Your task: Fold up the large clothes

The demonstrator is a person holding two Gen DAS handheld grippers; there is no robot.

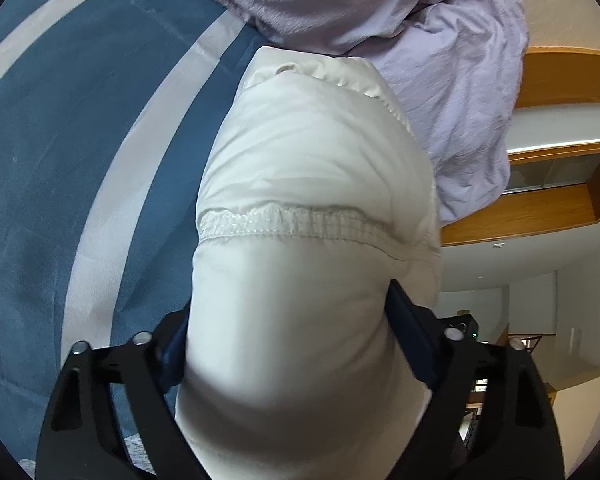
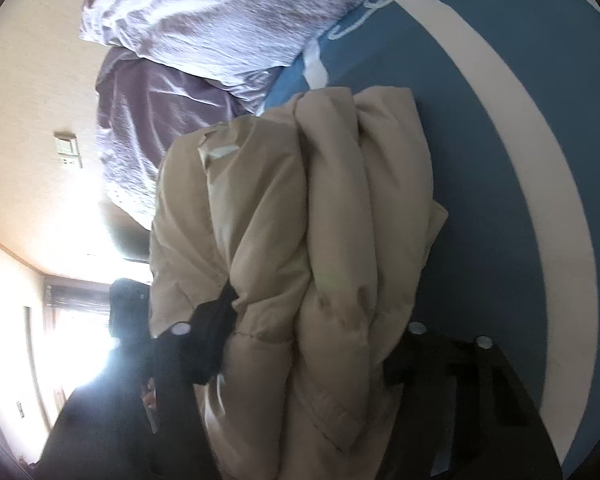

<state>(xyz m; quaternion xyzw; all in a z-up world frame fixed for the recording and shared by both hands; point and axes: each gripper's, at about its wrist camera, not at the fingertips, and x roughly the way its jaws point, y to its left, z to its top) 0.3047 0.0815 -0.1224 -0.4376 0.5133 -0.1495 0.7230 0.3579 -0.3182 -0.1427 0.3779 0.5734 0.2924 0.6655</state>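
Observation:
A cream puffy jacket point(image 1: 312, 168) fills the middle of the left wrist view, a stitched elastic seam running across it. My left gripper point(image 1: 292, 344) is shut on a thick bundle of it, the padding bulging between the two fingers. In the right wrist view the same jacket point(image 2: 284, 216) looks beige and is bunched in folds. My right gripper point(image 2: 304, 344) is shut on that bundle, with one finger point(image 2: 216, 320) showing at its left side. Both bundles are held above a blue bed cover with white stripes point(image 1: 60, 184).
Lilac bedding and a pillow point(image 1: 460, 92) lie piled beyond the jacket, also in the right wrist view point(image 2: 204, 32). Wooden shelving point(image 1: 556, 76) and a wall show at the right. A bright window point(image 2: 72, 320) is at the left of the right wrist view.

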